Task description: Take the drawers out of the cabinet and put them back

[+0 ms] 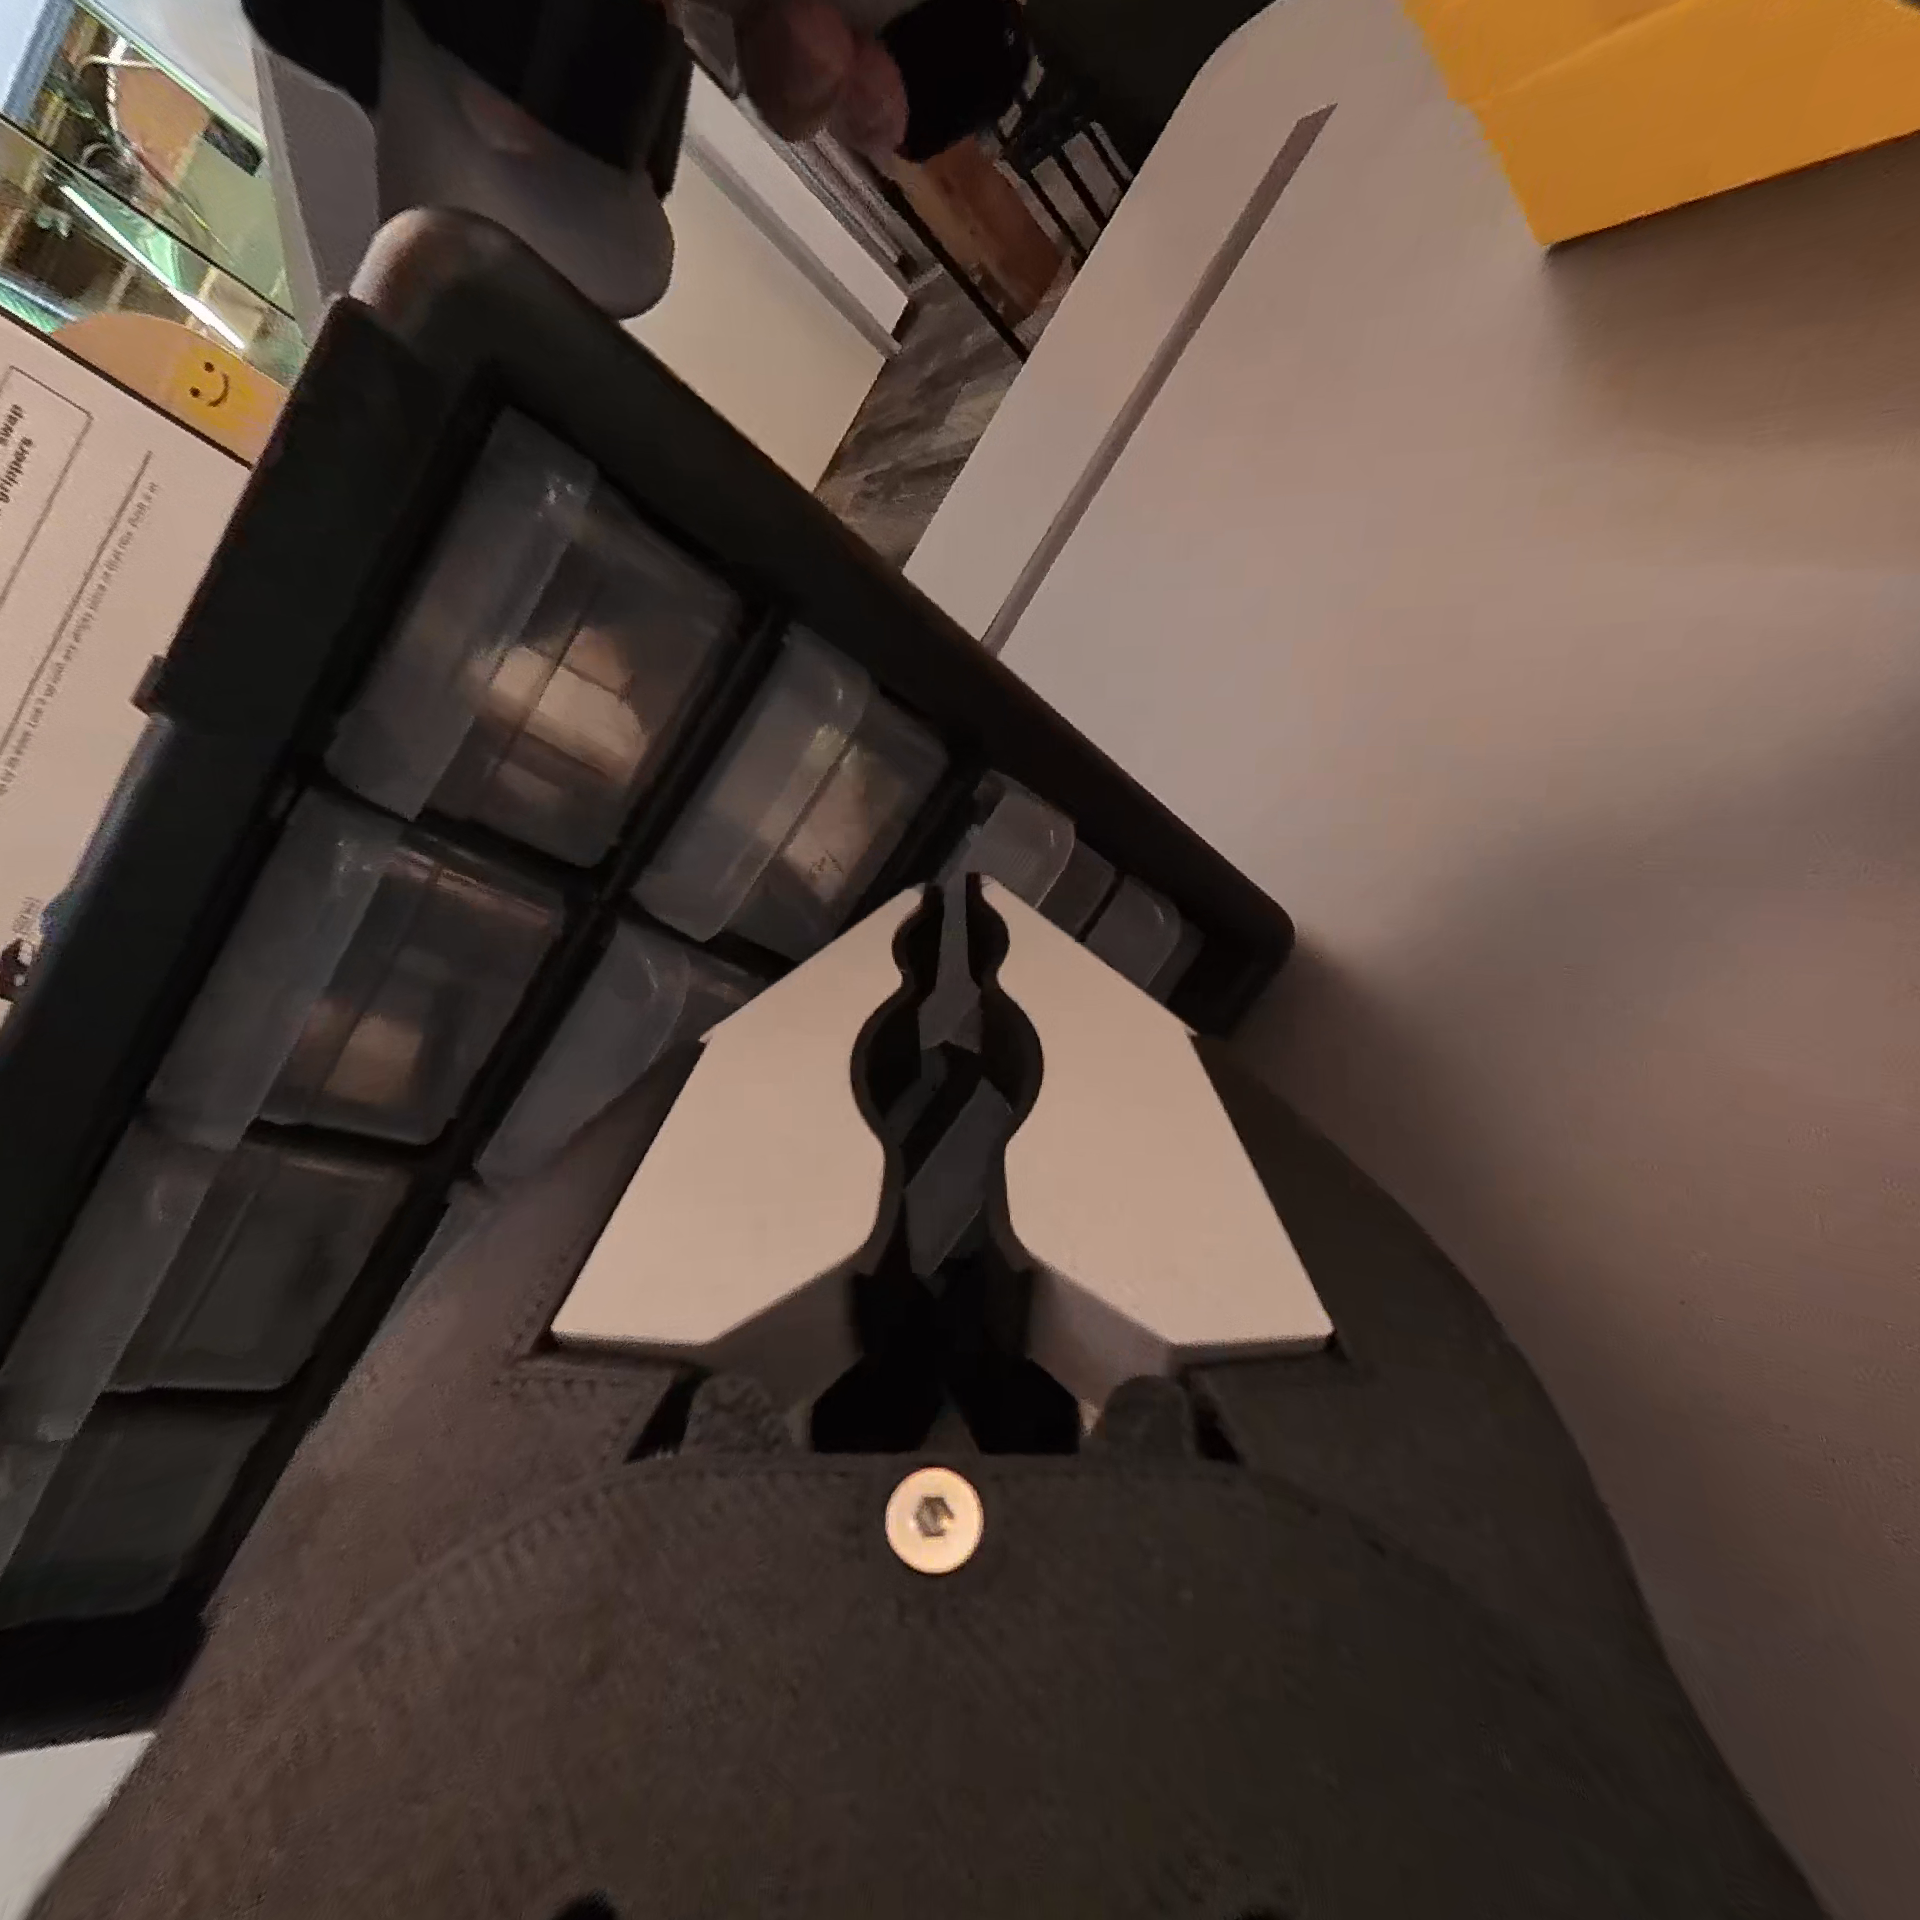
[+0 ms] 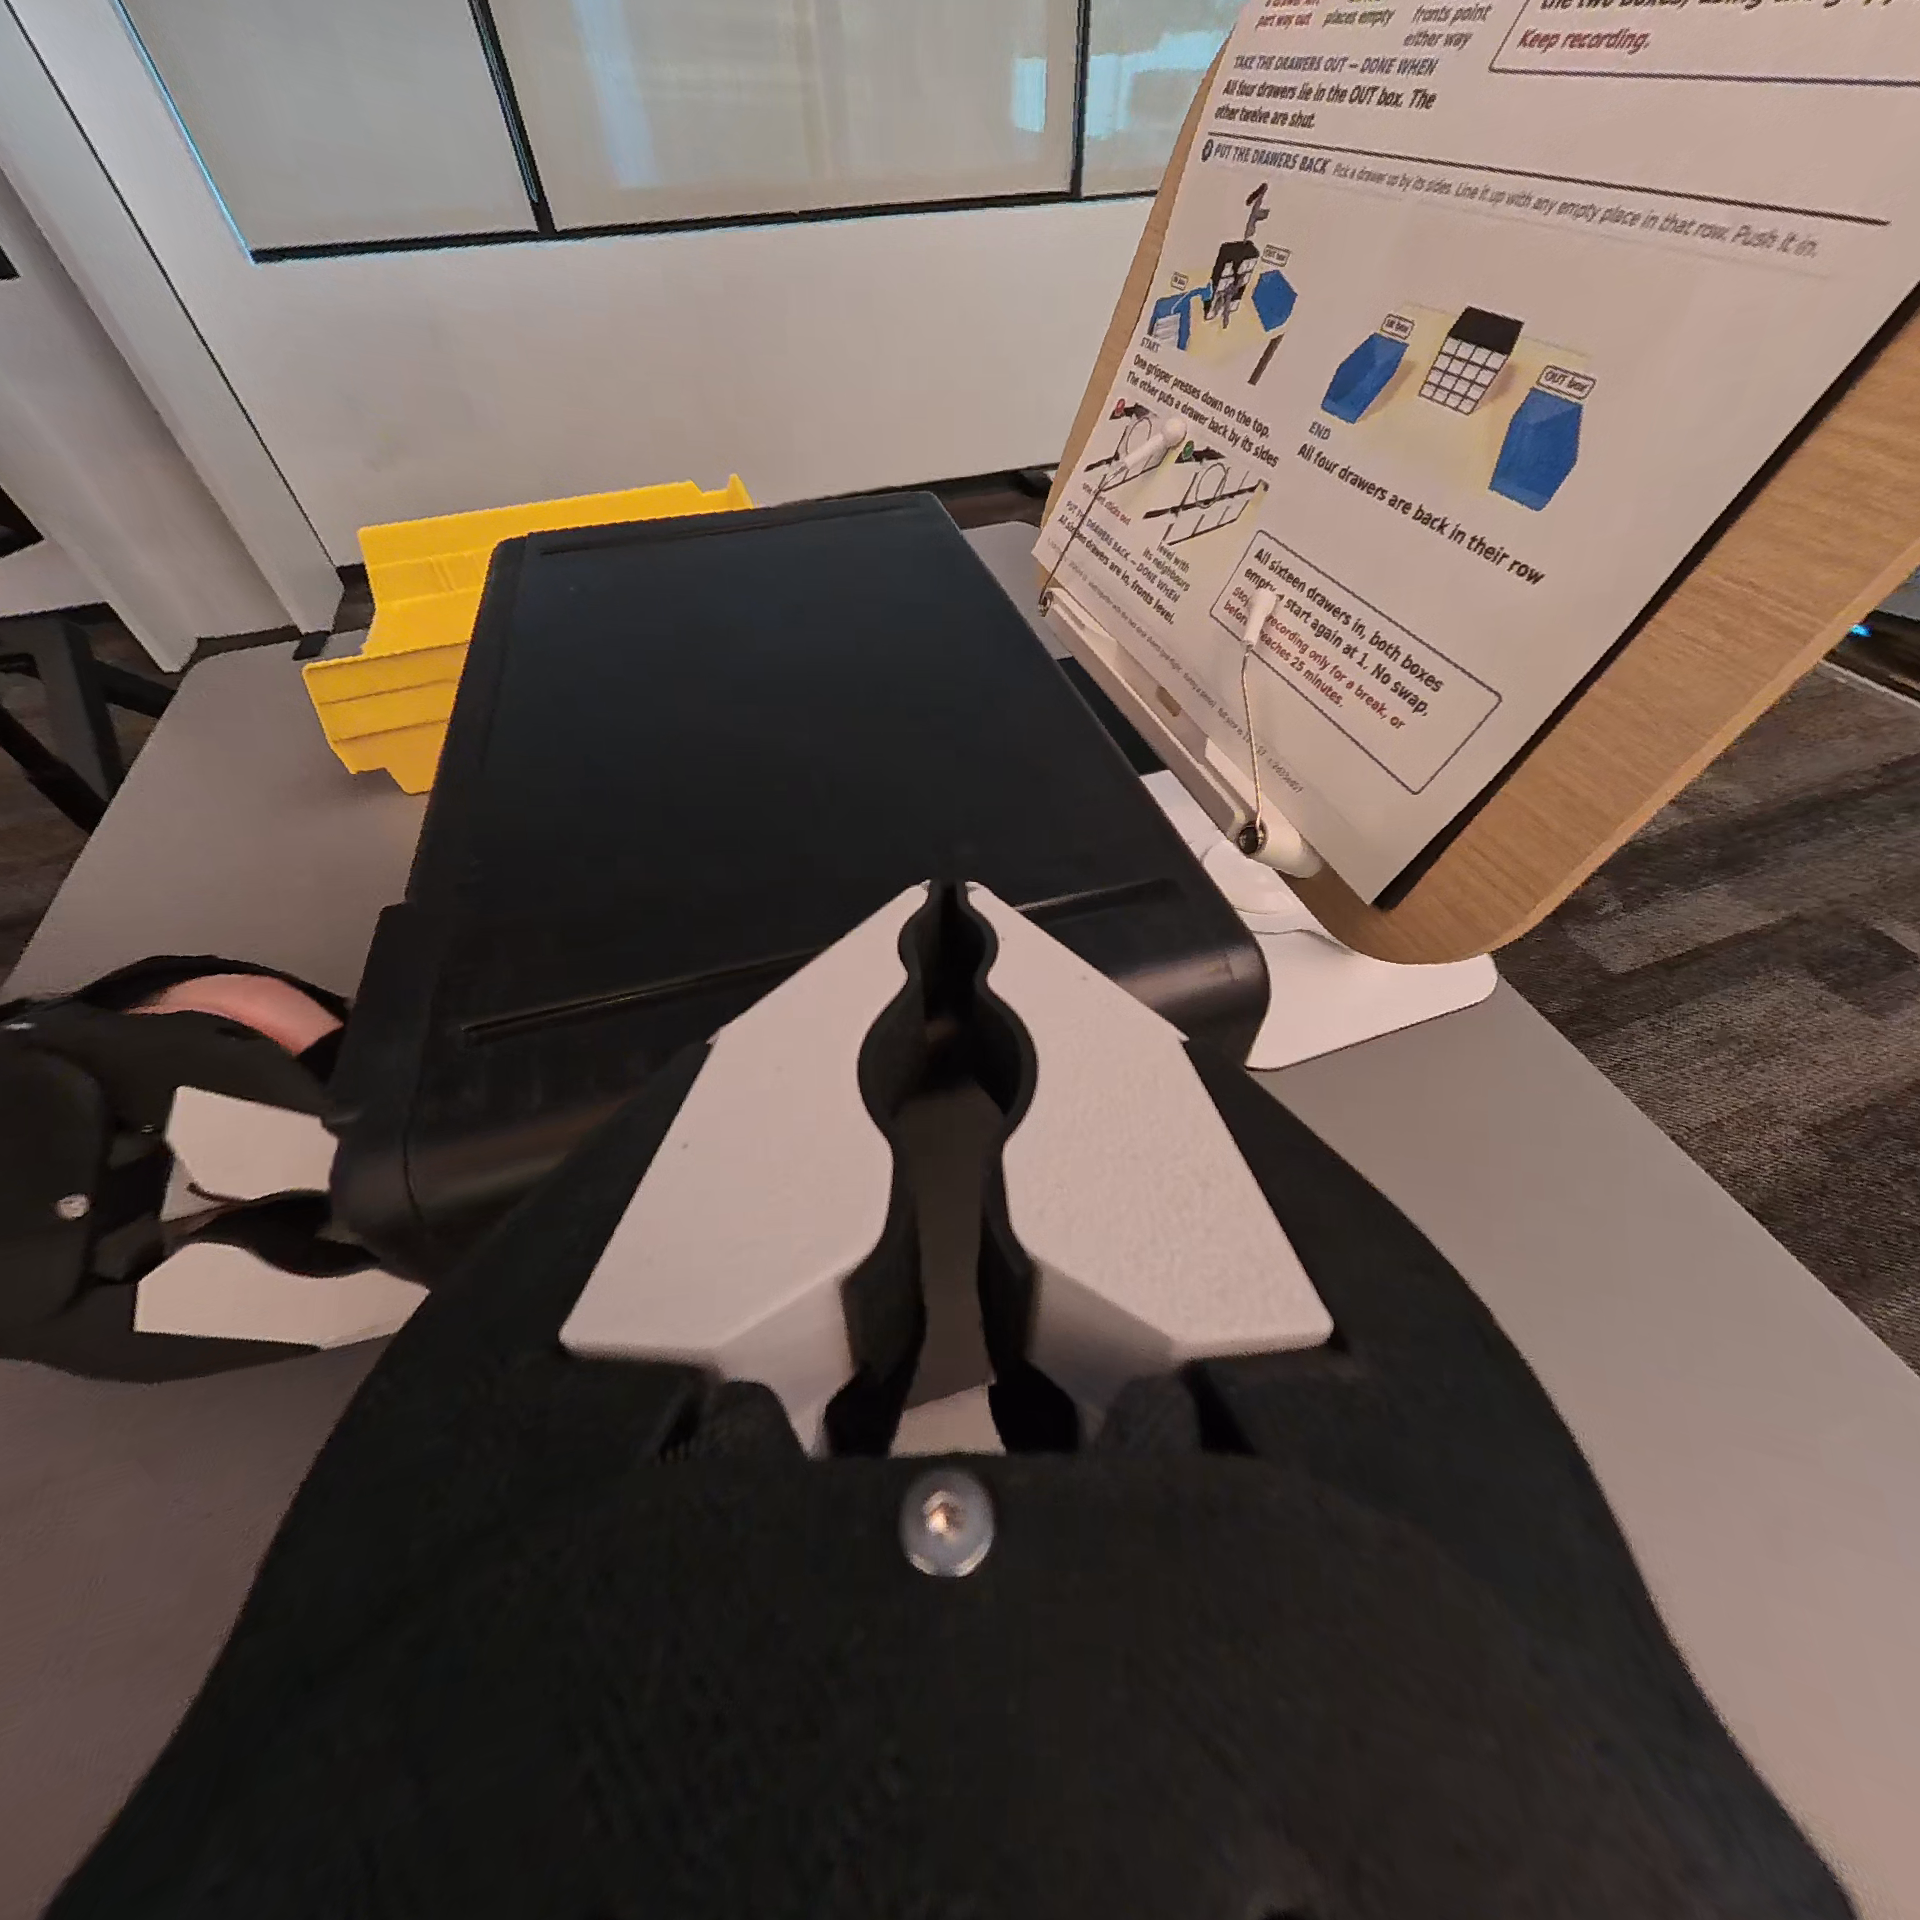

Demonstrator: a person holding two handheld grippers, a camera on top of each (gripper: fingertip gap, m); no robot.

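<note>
The black cabinet [image 1: 727, 499] stands on the grey table [image 1: 1507, 727] and holds several clear drawers. My left gripper [image 1: 961, 899] is at the cabinet's front, in the corner next to the table. Its fingers are shut on the thin front tab of a clear drawer [image 1: 1023, 847] there. In the right wrist view the left gripper [image 2: 208, 1226] shows at the left, against the cabinet's front. My right gripper [image 2: 945, 894] is shut with nothing in it. Its tips lie on the cabinet's flat black top [image 2: 779, 727].
A yellow bin [image 2: 416, 644] stands beyond the cabinet's far end, and a yellow bin [image 1: 1662, 104] also shows in the left wrist view. A wooden board with an instruction sheet [image 2: 1455, 416] stands on a white foot to the right of the cabinet. The table's right edge [image 2: 1714, 1226] is near. The gap from one gripper's tips to the other's is roughly 15 cm.
</note>
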